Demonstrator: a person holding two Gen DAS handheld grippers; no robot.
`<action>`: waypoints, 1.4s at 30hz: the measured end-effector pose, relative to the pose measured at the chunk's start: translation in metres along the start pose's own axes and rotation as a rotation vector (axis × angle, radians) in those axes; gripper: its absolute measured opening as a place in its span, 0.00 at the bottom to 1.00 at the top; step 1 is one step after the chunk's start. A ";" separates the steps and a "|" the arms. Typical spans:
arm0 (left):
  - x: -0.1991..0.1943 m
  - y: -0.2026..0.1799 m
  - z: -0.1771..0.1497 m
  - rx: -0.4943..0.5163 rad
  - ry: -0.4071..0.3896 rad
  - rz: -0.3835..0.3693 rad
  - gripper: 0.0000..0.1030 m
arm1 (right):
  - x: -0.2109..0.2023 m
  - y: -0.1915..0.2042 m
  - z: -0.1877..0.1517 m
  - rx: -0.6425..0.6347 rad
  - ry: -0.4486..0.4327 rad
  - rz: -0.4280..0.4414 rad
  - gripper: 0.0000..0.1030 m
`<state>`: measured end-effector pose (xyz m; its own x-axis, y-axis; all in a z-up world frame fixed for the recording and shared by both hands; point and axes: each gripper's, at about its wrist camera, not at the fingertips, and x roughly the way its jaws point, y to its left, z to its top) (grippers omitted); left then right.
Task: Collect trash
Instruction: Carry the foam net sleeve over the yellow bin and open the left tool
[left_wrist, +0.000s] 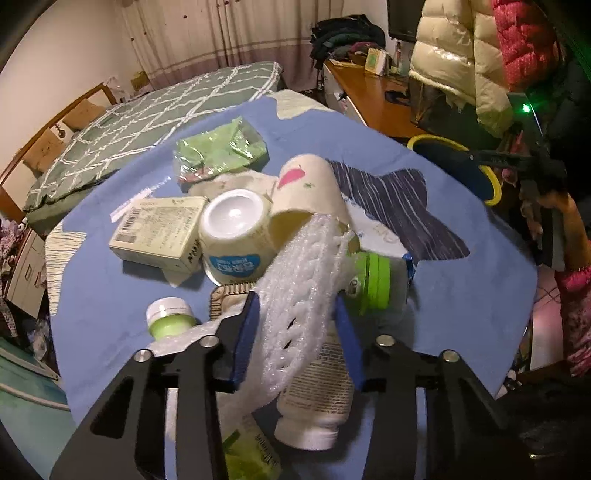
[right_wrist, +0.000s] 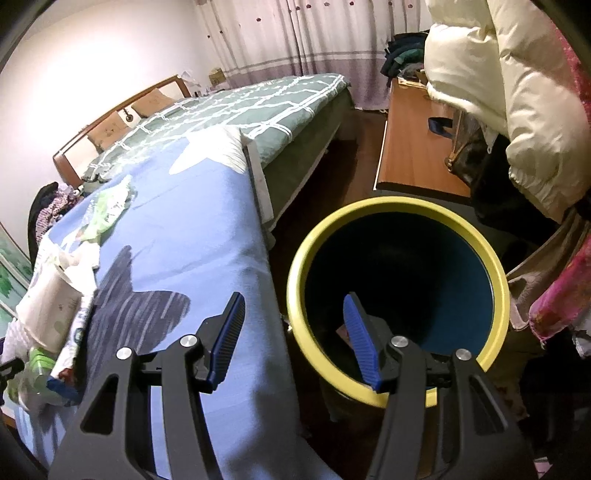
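Observation:
A heap of trash lies on the blue-clothed table (left_wrist: 107, 295): a white foam net (left_wrist: 295, 258), a paper cup (left_wrist: 310, 188), a white yogurt pot (left_wrist: 236, 236), a small carton (left_wrist: 159, 229), a green wrapper (left_wrist: 221, 147) and two green-capped bottles (left_wrist: 170, 317) (left_wrist: 317, 398). My left gripper (left_wrist: 295, 297) is shut on the foam net, its blue pads pressing both sides. My right gripper (right_wrist: 294, 296) stands open over the near rim of a yellow-rimmed dark bin (right_wrist: 406, 205), one finger inside the mouth, the other above the table edge. Nothing is between its pads.
The bin (left_wrist: 432, 138) stands beside the table's right edge, with the right gripper (left_wrist: 524, 158) and a hand over it. A bed (right_wrist: 258, 107) lies beyond the table. A wooden desk (right_wrist: 413, 155) and hanging coats (right_wrist: 517, 92) are at the right.

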<state>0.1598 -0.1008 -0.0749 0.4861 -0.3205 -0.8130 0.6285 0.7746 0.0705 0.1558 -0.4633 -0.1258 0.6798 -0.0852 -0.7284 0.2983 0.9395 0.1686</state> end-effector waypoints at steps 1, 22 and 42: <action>-0.003 0.001 0.001 -0.007 -0.006 0.004 0.38 | -0.004 0.001 0.000 0.001 -0.007 0.005 0.52; -0.067 -0.042 0.050 0.012 -0.154 0.067 0.33 | -0.055 -0.017 -0.015 0.016 -0.084 0.030 0.52; 0.051 -0.217 0.192 0.141 -0.141 -0.199 0.33 | -0.100 -0.085 -0.042 0.063 -0.140 -0.131 0.55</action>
<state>0.1648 -0.3903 -0.0208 0.4186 -0.5391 -0.7308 0.7935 0.6086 0.0056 0.0341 -0.5208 -0.0953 0.7175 -0.2549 -0.6482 0.4288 0.8950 0.1226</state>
